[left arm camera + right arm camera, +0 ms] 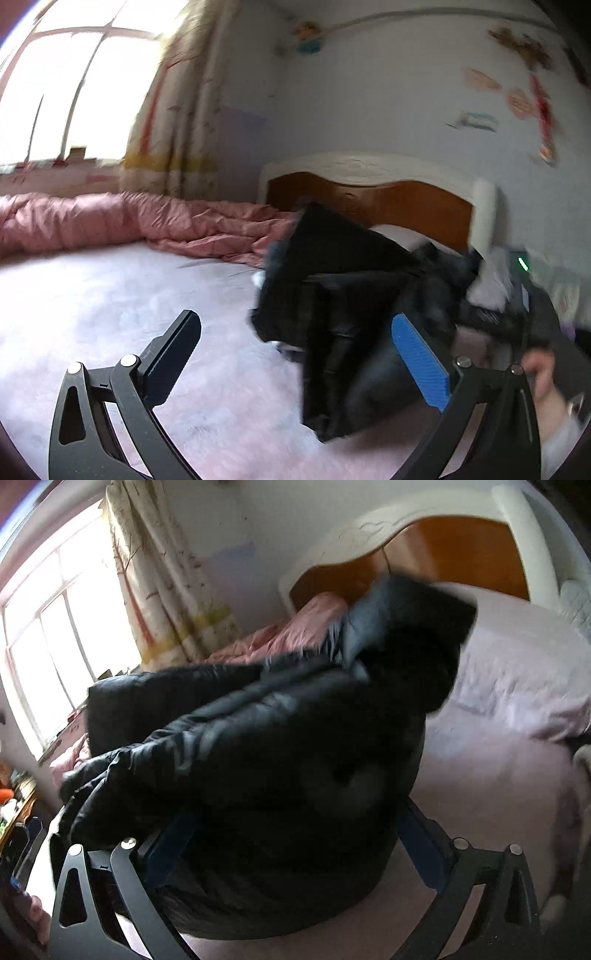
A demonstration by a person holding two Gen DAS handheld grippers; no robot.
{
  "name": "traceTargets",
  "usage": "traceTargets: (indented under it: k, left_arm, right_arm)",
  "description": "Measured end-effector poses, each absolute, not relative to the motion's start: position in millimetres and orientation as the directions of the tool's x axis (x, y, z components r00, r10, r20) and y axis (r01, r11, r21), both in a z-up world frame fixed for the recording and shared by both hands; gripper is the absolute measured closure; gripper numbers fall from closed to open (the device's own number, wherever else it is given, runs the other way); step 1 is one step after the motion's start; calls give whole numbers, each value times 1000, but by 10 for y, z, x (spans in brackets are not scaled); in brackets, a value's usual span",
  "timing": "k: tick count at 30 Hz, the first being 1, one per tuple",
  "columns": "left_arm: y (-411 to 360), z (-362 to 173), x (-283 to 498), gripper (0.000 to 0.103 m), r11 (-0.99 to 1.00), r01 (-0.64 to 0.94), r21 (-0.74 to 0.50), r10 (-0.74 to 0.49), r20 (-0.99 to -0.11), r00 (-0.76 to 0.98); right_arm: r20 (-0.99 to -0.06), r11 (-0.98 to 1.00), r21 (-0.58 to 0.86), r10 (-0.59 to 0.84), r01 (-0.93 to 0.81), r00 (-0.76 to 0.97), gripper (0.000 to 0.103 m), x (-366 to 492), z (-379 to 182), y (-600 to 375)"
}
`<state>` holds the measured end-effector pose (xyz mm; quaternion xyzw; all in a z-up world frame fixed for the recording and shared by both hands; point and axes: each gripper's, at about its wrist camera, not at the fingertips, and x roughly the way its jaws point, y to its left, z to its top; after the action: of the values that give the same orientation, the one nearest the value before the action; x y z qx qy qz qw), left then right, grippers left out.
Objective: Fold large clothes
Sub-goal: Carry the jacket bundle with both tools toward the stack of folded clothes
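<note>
One black padded jacket (280, 760) filled most of the right wrist view, bunched into a heap on the pale pink bed sheet (498, 782), its folds smeared by motion blur. Its bulk sat between the fingers of the right gripper (291, 849), which stood spread wide; the dark fabric covered both fingertips, so whether the pads pressed on it could not be made out. In the left wrist view the same jacket (343, 295) lay to the right of centre, partly lifted into a peak, its lower edge blurred. The left gripper (295, 354) had its fingers wide apart with nothing clamped: the left finger over bare sheet, the blue-padded right finger (421, 362) in front of the jacket. Part of the right gripper's black body and a green light showed at the far right edge, with a hand (546, 376) cut off by the frame.

Beyond the jacket a crumpled pink quilt (110, 221) ran along the far side of the bed, up to a wooden headboard (388, 203) with a white carved rim. A patterned curtain (177, 122) hung beside an overexposed window (70, 81). Paper decorations on the wall (517, 96) were too blurred to read; no writing or labels were legible. At the left edge of the right wrist view, cluttered items on a small stand (14, 805) were indistinct.
</note>
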<state>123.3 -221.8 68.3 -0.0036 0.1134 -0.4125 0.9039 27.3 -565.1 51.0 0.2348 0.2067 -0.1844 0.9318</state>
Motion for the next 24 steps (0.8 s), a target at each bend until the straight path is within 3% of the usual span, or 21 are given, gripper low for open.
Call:
traceTargets:
  k: [6, 11, 15, 16, 17, 18, 21, 24]
  left_arm:
    - [-2472, 411, 846, 0, 603, 791, 101, -751, -264, 606]
    - [-2865, 287, 1096, 0, 620, 781, 76, -719, -345, 604]
    - [-3121, 251, 1369, 1, 652, 752, 93, -687, -347, 639]
    - [-3154, 262, 1423, 5, 633, 771, 75, -708, -346, 615]
    - [-3167, 274, 1459, 32, 600, 798, 47, -741, -344, 577]
    - [-3181, 281, 1489, 65, 556, 831, 10, -773, -359, 522]
    - [-3115, 344, 1484, 89, 517, 855, -43, -815, -332, 475]
    - [-3014, 513, 1453, 93, 518, 853, -53, -831, -266, 488]
  right_arm:
    - [-457, 867, 233, -303, 442, 836, 0, 393, 582, -5343]
    - [-442, 871, 232, -303, 434, 845, 0, 392, 596, -5343]
    - [-406, 897, 191, -298, 399, 864, 0, 268, 604, -5376]
    - [-398, 902, 180, -298, 393, 868, 0, 255, 613, -5384]
    - [-389, 908, 166, -299, 385, 872, 0, 222, 612, -5391]
    - [-381, 912, 150, -302, 381, 874, 0, 173, 597, -5407]
    - [-371, 907, 136, -325, 397, 870, 0, 31, 521, -5498]
    - [-370, 905, 158, -317, 395, 873, 0, -99, 447, -5620]
